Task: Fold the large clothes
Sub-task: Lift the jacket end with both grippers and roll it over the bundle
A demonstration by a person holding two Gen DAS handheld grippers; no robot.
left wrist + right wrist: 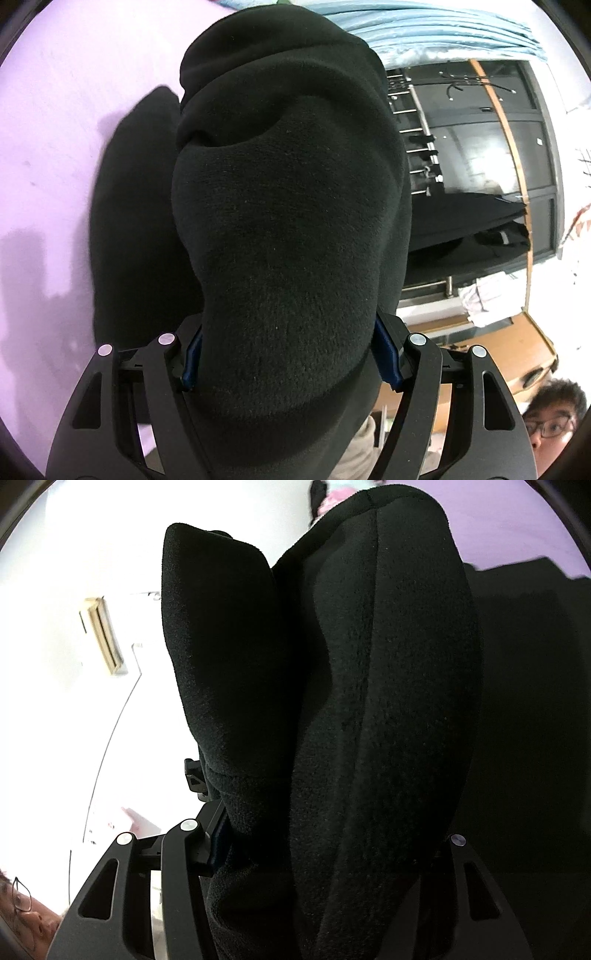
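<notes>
In the left wrist view, the left gripper (288, 354) fills the 6 o'clock edge, and its two blue-padded fingers (388, 354) pinch a thick bunch of one black fleece garment (288, 221). The cloth bulges up from between the pads toward 12 o'clock and covers the middle of the picture. At 9 o'clock, more of the same garment lies flat on one lilac bed sheet (55, 129), which spreads from 8 to 11 o'clock. At 1 o'clock, one blue blanket (443, 33) lies in folds along the top edge. From 2 to 3 o'clock stands one dark window (491, 147) with one metal rack (417, 122) in front of it. At 4 o'clock there is a wooden desk (517, 339) with one heap of white cloth (487, 299). One person's head (550, 421) shows at 5 o'clock.

In the right wrist view, the right gripper (317, 849) sits at 6 o'clock. Its two fingers are closed on another bunch of the black fleece garment (369, 701); only the left finger (218, 842) is visible, pressed against the cloth, while the other is buried under it. The fleece rises in two thick folds to 12 o'clock. At 1 to 2 o'clock the lilac bed sheet (517, 520) shows, with more dark cloth over it at 3 o'clock. A white wall (74, 701) fills 8 to 11 o'clock, with one air conditioner (103, 635) at 10 o'clock. The person's head (26, 915) is at 8 o'clock.
</notes>
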